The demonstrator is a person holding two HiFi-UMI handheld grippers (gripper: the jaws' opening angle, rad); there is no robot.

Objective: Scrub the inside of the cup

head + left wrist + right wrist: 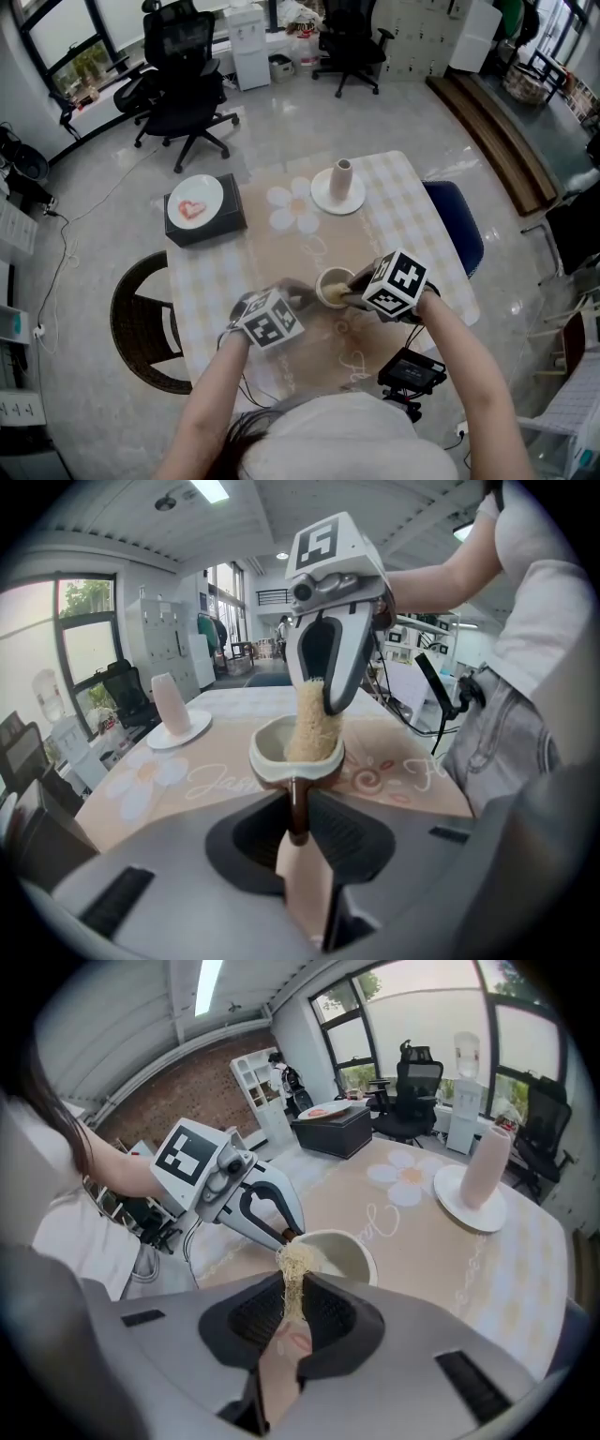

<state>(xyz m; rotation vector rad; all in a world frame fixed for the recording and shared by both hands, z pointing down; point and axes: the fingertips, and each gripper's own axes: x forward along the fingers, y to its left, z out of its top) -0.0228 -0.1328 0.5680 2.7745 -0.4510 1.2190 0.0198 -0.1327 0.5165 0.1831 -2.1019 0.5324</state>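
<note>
Your left gripper [298,829] has its jaws clamped on the brown handle [298,806] of the cup [270,750]. That grip pins the cup upright on the table [394,202] with its mouth facing up. The handle points toward 7 o'clock in the head view, which leaves the rim free on the other side.

Your right gripper [292,1299] comes in from 4 o'clock with its jaws pinched together on a strip of loofah [293,1269]. The gripper tilts steeply down so the free end of the loofah hangs into the cup. It appears to rest against the inner wall on the handle side, which suits scrubbing that wall.

The cup sits near the middle of the table, toward your edge. Nothing shows inside it except the loofah, and no water or foam is visible.

At 12 o'clock from the cup a white dish [326,199] carries an upright pale tumbler [342,175], whose contents can't be seen. At 10 o'clock a dark box [208,225] bears a white plate [208,190] with something red on it.
</note>
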